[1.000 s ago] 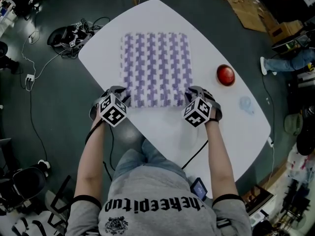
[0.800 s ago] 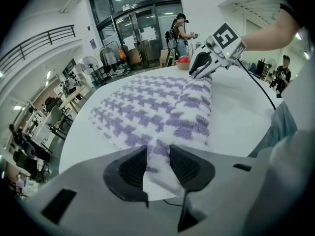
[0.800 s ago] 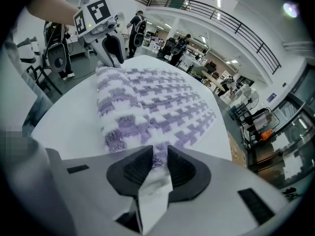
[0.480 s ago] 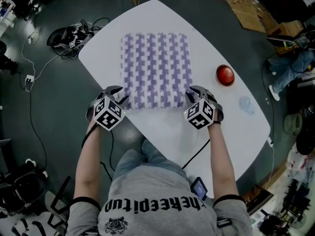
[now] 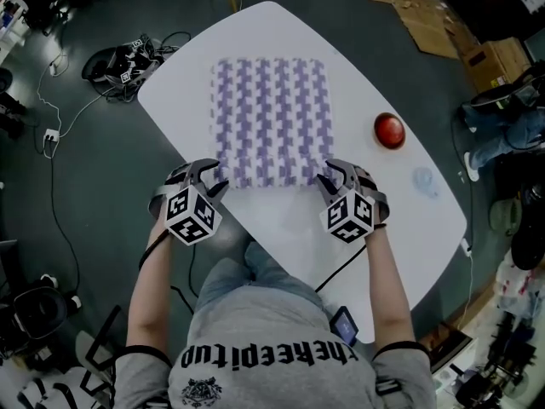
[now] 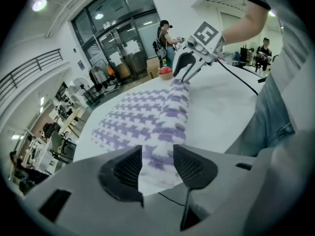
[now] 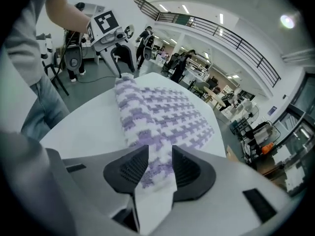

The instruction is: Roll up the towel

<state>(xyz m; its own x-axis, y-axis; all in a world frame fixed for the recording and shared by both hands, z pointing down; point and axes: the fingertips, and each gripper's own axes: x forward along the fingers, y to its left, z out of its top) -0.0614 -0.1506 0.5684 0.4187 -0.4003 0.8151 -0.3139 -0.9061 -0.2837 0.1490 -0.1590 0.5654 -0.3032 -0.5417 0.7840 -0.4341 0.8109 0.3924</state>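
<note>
Bare table [image 5: 281,220] flanks the towel [image 5: 271,122] — one red button [image 5: 390,130] stands right.

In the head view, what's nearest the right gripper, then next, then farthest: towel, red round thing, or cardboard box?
1. Purple-and-white checked towel: its near edge lies between the right gripper's jaws, which have just been opening.
2. Red round dome: on the white table, right of the towel.
3. Brown cardboard box: on the floor, upper right.

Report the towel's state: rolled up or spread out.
Mostly spread: the towel lies flat on the table, with only its near edge rolled into a short tube.
</note>
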